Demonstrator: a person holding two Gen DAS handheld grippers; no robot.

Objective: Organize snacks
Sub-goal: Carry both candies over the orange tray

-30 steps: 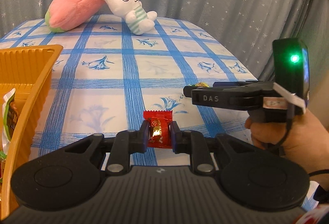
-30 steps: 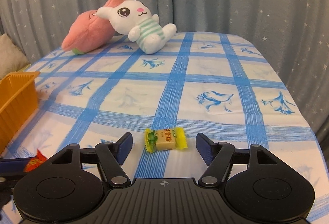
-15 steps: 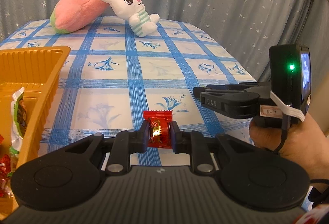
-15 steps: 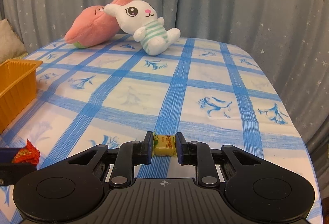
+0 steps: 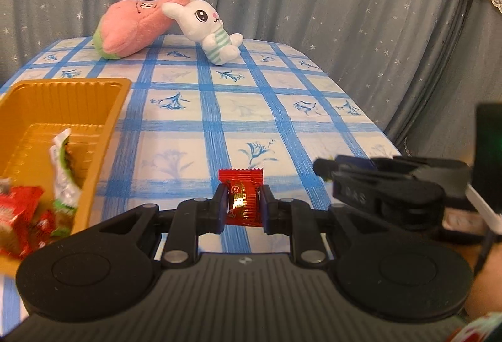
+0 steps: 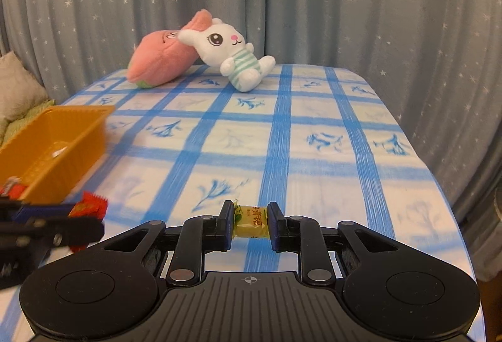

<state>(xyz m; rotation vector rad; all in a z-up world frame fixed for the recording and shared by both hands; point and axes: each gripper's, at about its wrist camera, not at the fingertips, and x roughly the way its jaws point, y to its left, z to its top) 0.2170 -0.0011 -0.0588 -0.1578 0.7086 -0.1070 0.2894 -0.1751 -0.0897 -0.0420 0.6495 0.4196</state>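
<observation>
Fingers (image 5: 360, 196) marked "DAS" beside clamped red candy (image 5: 243, 200).

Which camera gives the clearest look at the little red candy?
The left wrist view: the red candy sits sharp and centred between the left gripper pads. The right wrist view catches only a blurred corner at its left edge.

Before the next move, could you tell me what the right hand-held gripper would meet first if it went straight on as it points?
Probably the blue-checked tablecloth; the right hand-held gripper points down over bare cloth, well short of the white plush rabbit, though depth is unclear.
</observation>
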